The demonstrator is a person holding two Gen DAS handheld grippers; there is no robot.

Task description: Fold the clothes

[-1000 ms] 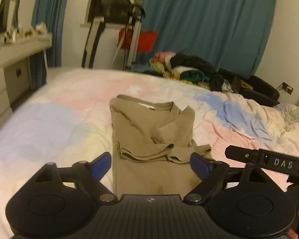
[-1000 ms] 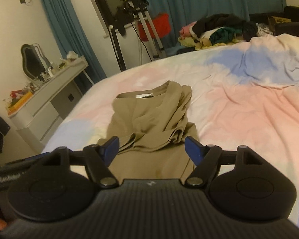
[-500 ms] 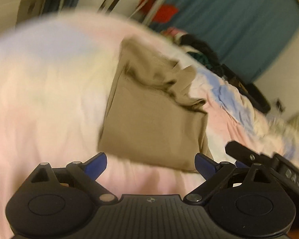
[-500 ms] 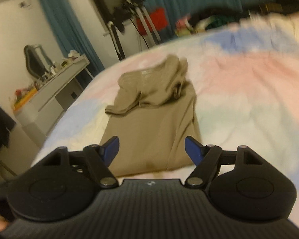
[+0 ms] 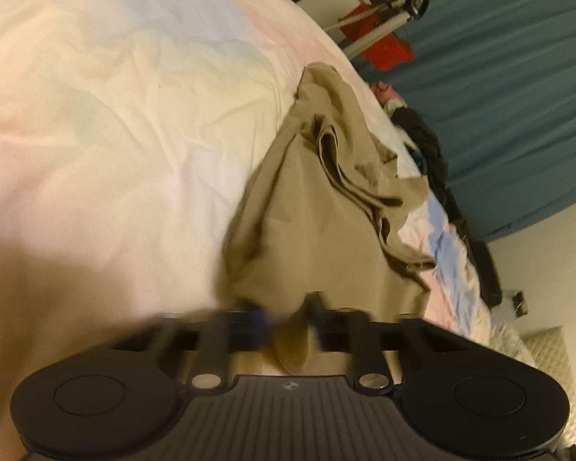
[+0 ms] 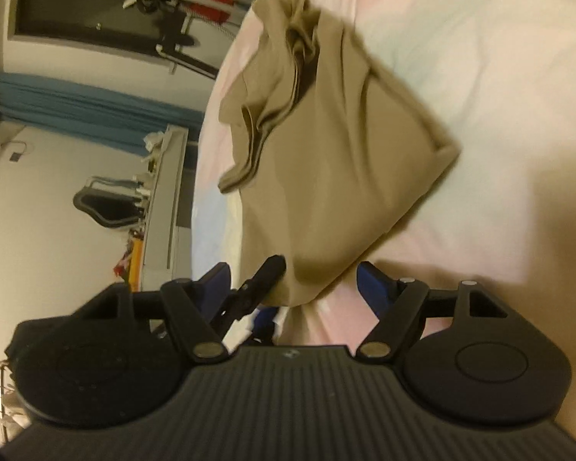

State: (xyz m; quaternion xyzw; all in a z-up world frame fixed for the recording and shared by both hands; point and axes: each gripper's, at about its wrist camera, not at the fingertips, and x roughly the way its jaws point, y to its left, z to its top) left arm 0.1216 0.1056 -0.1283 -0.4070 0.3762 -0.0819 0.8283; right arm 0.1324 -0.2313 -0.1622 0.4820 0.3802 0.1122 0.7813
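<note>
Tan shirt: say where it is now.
The tan shirt lies on the pastel bedspread, its near hem pinched in the left hand-held gripper, in both views.

L hand-held gripper point(image 5: 288, 324) at bottom of view, fingers point(image 5: 255, 326) drawn close together w/ a fold of the tan shirt point(image 5: 326, 230) pinched between them at its near hem; fingertips motion-blurred. Shirt runs away from gripper over the pastel bedsheet point(image 5: 115, 115), sleeves bunched mid-garment. Bkgd: teal curtain point(image 5: 499, 96), red box point(image 5: 380, 42), dark clothes pile point(image 5: 426, 142) past the bed's far edge.
</note>
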